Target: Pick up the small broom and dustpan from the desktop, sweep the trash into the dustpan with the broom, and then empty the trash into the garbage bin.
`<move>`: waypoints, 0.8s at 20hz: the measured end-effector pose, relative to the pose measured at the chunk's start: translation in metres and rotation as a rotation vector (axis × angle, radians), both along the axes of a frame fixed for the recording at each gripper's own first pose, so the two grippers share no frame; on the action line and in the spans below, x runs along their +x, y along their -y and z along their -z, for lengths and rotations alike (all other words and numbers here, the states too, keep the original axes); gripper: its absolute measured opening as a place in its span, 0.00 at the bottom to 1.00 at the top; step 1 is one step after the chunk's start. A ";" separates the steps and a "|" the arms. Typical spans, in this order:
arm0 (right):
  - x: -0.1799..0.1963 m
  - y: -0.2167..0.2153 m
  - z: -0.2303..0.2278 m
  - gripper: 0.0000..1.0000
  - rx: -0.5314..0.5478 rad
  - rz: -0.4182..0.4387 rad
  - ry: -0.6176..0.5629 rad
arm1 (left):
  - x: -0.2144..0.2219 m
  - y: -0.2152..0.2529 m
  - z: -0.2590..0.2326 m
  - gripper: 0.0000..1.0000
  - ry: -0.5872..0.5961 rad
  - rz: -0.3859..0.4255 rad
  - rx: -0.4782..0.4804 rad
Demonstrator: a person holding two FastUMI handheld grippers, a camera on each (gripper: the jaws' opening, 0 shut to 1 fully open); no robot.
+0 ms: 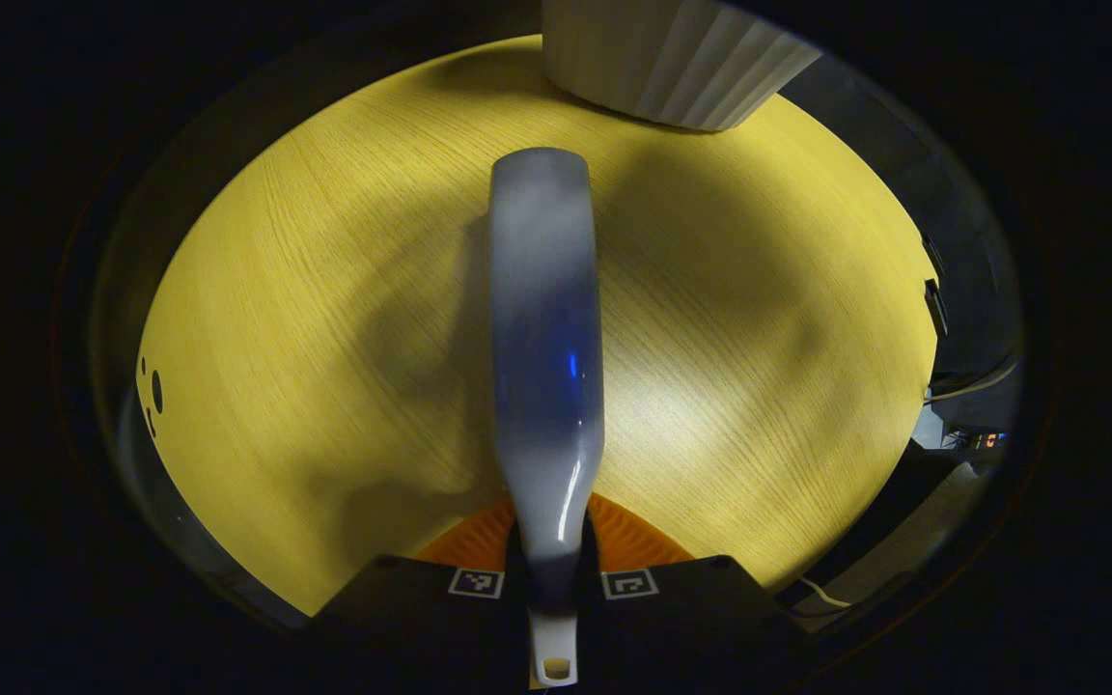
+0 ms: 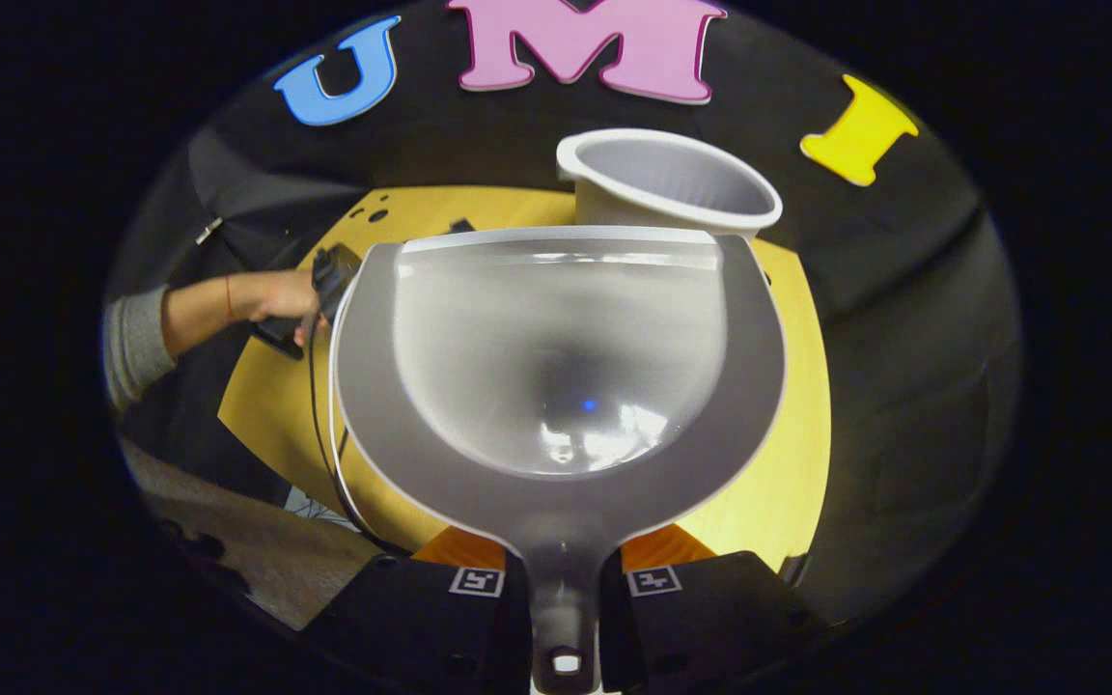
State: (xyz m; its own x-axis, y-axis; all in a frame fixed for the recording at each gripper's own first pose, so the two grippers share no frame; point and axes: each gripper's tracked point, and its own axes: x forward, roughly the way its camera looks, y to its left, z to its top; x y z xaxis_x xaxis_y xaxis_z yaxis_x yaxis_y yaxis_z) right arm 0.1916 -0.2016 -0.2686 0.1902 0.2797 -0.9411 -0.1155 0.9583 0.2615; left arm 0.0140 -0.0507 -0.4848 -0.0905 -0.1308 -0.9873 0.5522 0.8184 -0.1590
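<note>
My left gripper (image 1: 553, 571) is shut on the thin handle of the small broom (image 1: 544, 319). The broom's pale, smooth body stretches forward over the yellow wooden desktop (image 1: 324, 319), pointing toward the white ribbed garbage bin (image 1: 672, 58) at the far edge. My right gripper (image 2: 564, 579) is shut on the handle of the grey dustpan (image 2: 556, 357). The pan is held level above the desktop (image 2: 778, 483), and its hollow shows only light glints. Its front lip is just short of the open bin (image 2: 667, 183).
At the left of the right gripper view, a hand (image 2: 271, 294) with a grey sleeve holds the other gripper (image 2: 329, 275), and a cable (image 2: 319, 434) hangs from it. The desk edge and floor lie below. Small holes (image 1: 152, 391) mark the desktop's left side.
</note>
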 end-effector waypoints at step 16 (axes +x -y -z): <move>0.062 -0.005 0.034 0.31 -0.031 0.066 -0.216 | -0.001 0.000 0.002 0.22 0.002 -0.023 0.011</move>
State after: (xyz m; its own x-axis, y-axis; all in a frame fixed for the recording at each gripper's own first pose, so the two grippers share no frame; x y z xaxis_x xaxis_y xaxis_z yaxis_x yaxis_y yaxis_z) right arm 0.2539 -0.1961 -0.3027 0.0002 0.2436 -0.9699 0.0033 0.9699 0.2436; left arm 0.0129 -0.0502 -0.4867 -0.0854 -0.1220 -0.9888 0.5337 0.8325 -0.1488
